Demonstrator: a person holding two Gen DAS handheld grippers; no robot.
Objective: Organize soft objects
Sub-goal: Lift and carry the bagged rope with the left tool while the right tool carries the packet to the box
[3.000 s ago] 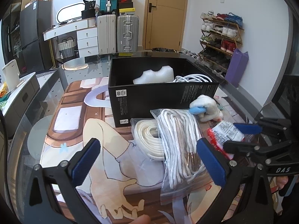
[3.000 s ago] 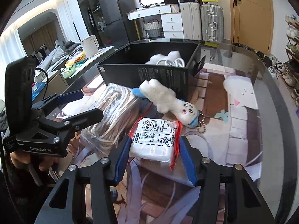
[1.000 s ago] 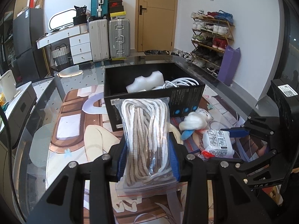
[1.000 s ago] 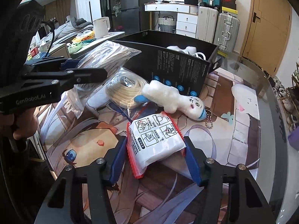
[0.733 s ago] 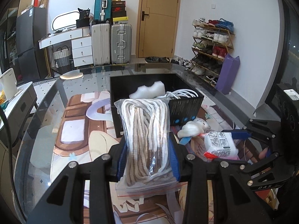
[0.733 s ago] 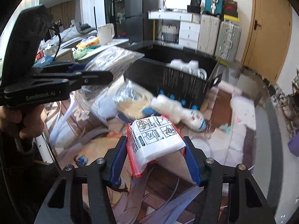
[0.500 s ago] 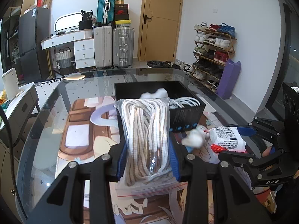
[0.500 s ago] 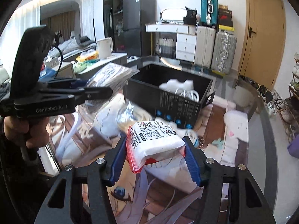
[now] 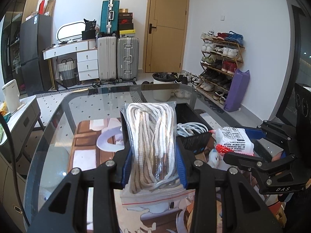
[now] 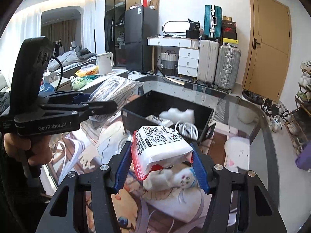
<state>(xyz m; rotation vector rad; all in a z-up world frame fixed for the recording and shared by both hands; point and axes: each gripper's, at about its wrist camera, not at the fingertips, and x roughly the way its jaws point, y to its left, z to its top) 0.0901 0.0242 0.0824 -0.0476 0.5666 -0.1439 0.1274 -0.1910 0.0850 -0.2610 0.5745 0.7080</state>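
Observation:
My left gripper (image 9: pixel 153 167) is shut on a clear zip bag of white cord (image 9: pixel 152 141), held upright above the table in front of the black box (image 9: pixel 196 137). The same bag of cord (image 10: pixel 114 89) shows at the left of the right wrist view, clamped in the left gripper (image 10: pixel 108 102). My right gripper (image 10: pixel 161 167) is shut on a white packet with red edges (image 10: pixel 162 145), lifted off the table before the black box (image 10: pixel 169 104). That packet (image 9: pixel 234 140) and right gripper (image 9: pixel 243 143) appear at the right of the left wrist view. A white plush toy (image 10: pixel 175 176) lies below the packet.
The black box holds a white foam piece (image 10: pixel 178 114) and a coiled white cable (image 10: pixel 187 129). The glass table (image 9: pixel 58 136) carries a printed mat (image 10: pixel 233 151). A person's hand (image 10: pixel 17 145) grips the left handle. A side cabinet with a kettle (image 10: pixel 105 62) stands left.
Both grippers have risen with their loads: the cord bag and the packet sit higher against the box, and the plush toy now lies beneath the packet.

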